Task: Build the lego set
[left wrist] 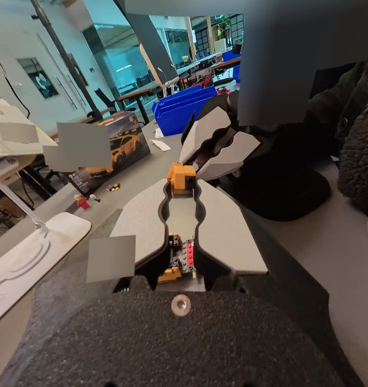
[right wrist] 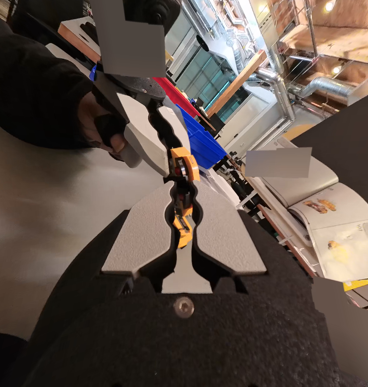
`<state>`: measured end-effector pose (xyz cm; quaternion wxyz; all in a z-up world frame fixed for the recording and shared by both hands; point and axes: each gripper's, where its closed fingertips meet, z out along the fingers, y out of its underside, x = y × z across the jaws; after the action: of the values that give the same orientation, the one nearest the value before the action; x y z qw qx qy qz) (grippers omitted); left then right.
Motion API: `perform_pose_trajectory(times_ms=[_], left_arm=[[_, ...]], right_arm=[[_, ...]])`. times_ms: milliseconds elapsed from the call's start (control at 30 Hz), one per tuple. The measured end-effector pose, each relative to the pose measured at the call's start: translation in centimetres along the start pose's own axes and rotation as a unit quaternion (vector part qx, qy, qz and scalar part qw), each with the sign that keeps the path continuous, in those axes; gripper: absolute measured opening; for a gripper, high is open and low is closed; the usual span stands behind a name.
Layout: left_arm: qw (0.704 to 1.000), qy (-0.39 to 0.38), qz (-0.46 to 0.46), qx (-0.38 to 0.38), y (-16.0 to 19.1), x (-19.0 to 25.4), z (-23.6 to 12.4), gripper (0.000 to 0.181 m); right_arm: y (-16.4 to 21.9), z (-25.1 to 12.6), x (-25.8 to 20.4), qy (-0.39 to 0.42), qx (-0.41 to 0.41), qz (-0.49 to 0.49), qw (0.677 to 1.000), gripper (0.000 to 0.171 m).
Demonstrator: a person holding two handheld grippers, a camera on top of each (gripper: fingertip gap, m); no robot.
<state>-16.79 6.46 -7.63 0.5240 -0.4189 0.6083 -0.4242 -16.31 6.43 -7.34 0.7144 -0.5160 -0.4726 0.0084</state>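
**Orange sub-assembly pinched between two hand-held grippers above the desk**

The left hand-held gripper [left wrist: 181,184] is seen clamped on a small orange-and-black brick assembly [left wrist: 182,177], which is held right at the fingertips, raised above the grey desk [left wrist: 304,240]. From the far side, the right hand-held gripper [left wrist: 192,167] is brought in tip-to-tip against the same assembly; its fingertips are drawn close together and touch the piece's upper edge.

In the right wrist view, the right hand-held gripper [right wrist: 182,184] is found closed on a dark part of the orange assembly [right wrist: 184,165], with a silver wheel hub and a red pin shown on its side. More orange brickwork [right wrist: 184,232] is glimpsed through the gap between the fingers; whether it is joined to the held piece cannot be told.

Beneath the left gripper, a partly built car chassis [left wrist: 182,257] in dark grey, red and orange is spotted on the desk. Off to the left, a red minifigure [left wrist: 82,201] is stood near the set's box [left wrist: 116,150], with a few loose small pieces [left wrist: 114,187] between them. Blue bins [left wrist: 179,113] are stacked farther back.
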Motion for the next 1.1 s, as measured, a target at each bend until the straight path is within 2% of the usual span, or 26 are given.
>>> perform_pose_trajectory(times_ms=[333,533,700,800,900,1000,1100], left_arm=[[0.996,-0.019,0.082,0.013,-0.5,0.3,-0.2,0.02],[0.997,-0.015,0.075,0.01,-0.2,0.3,-0.2,0.02],[0.999,-0.01,0.03,0.003,0.0,-0.2,-0.3,0.02],[1.0,0.015,-0.015,0.009,0.0,0.0,-0.3,0.021],[0.999,0.039,-0.02,0.03,-0.6,0.5,-0.6,0.02],[0.997,0.065,0.0,0.029,-0.5,1.4,-0.7,0.02],[0.995,0.098,0.012,0.018,0.0,2.6,-0.5,0.02]], right_arm=[[-0.6,-0.2,-0.1,0.011,0.004,-0.042,0.999,0.01],[-0.4,-0.2,-0.2,0.009,0.002,-0.03,1.0,0.011],[-0.5,-0.5,0.8,0.017,0.012,0.019,1.0,0.013],[0.3,-0.4,0.8,-0.014,0.003,0.094,0.995,0.03],[1.4,-0.1,-0.5,-0.086,-0.021,0.164,0.982,0.051],[1.4,-0.2,-1.4,-0.119,-0.02,0.173,0.977,0.049],[1.1,-0.4,-2.3,-0.141,-0.016,0.166,0.976,0.035]])
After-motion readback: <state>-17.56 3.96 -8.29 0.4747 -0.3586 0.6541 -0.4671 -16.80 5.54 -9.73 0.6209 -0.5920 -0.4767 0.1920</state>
